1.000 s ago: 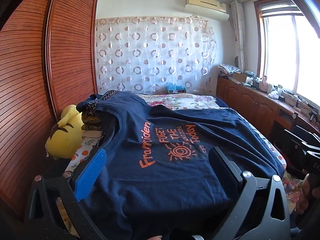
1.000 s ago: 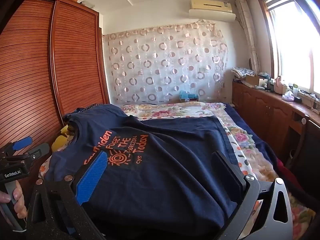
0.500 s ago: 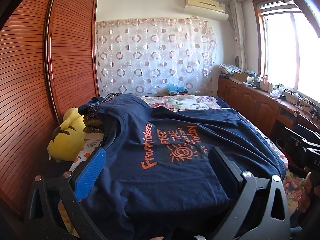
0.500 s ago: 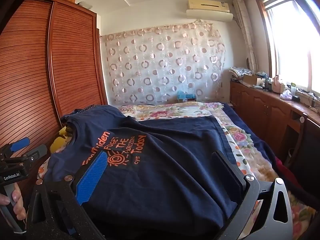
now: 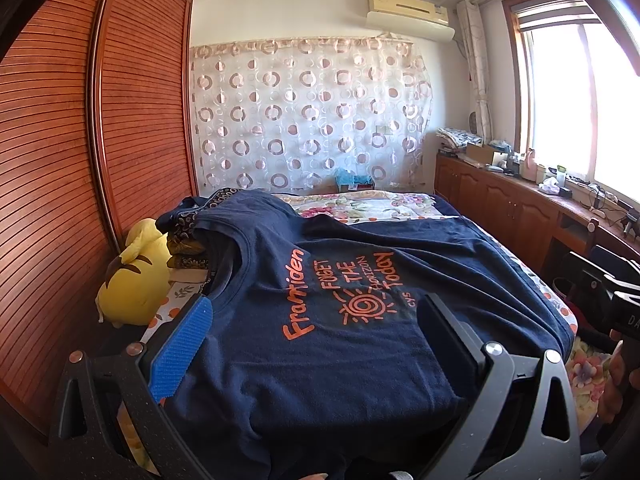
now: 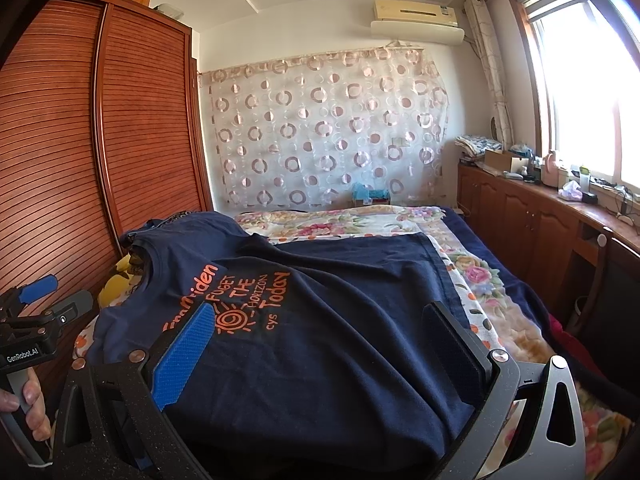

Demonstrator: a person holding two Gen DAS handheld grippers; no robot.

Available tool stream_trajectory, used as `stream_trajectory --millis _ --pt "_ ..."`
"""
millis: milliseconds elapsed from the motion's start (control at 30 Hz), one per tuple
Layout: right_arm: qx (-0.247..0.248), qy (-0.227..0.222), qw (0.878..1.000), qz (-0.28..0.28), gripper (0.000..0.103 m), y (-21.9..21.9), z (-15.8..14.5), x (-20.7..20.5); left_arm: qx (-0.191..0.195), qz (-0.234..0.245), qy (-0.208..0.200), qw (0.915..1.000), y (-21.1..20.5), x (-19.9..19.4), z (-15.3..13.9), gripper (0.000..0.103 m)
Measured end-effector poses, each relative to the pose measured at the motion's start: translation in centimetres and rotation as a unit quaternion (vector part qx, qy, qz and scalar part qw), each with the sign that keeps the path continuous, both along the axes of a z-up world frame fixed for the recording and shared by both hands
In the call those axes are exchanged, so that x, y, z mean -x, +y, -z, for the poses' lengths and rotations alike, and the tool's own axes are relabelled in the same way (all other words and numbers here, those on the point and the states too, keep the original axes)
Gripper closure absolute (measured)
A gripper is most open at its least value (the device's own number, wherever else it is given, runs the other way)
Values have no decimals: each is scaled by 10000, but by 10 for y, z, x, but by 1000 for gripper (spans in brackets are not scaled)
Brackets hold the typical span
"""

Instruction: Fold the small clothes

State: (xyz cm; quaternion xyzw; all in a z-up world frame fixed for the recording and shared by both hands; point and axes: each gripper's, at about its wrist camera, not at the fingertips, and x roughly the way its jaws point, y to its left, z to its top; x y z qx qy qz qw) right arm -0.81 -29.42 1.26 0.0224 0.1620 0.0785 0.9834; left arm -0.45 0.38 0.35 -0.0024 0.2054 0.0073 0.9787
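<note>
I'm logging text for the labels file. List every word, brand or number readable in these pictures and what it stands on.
"Framiden" (middle letters unclear), orange print on the navy T-shirt.
"FOGET THE HORIZON Today", beside it on the same shirt.
"cys", small, under the sun spiral.
"GenRobot.AI", on the left hand-held gripper.
"DA", cut off by the frame edge, on the right hand-held gripper.
Neck label inside the collar: too small to read.
Air conditioner sticker: blurred.

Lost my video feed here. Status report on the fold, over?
Left claw open, right claw open, both empty. Navy cotton T-shirt with orange print spread on bed, unfolded. Collar end draped over a clothes pile beside yellow plush toy.
</note>
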Motion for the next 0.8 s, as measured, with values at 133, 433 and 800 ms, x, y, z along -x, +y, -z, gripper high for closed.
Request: stream_trajectory --millis 133,433,800 --pt "5 -4 10000 3 0 0 0 0 -3 11 -9 10000 2 0 -1 1" --pt "-2 -12 10000 5 0 0 -1 2 -48 16 -34 10000 -2 1 -6 1" --pt "-11 -26 10000 3 0 1 -1 -1 -73 35 -62 9999 -3 2 -7 1"
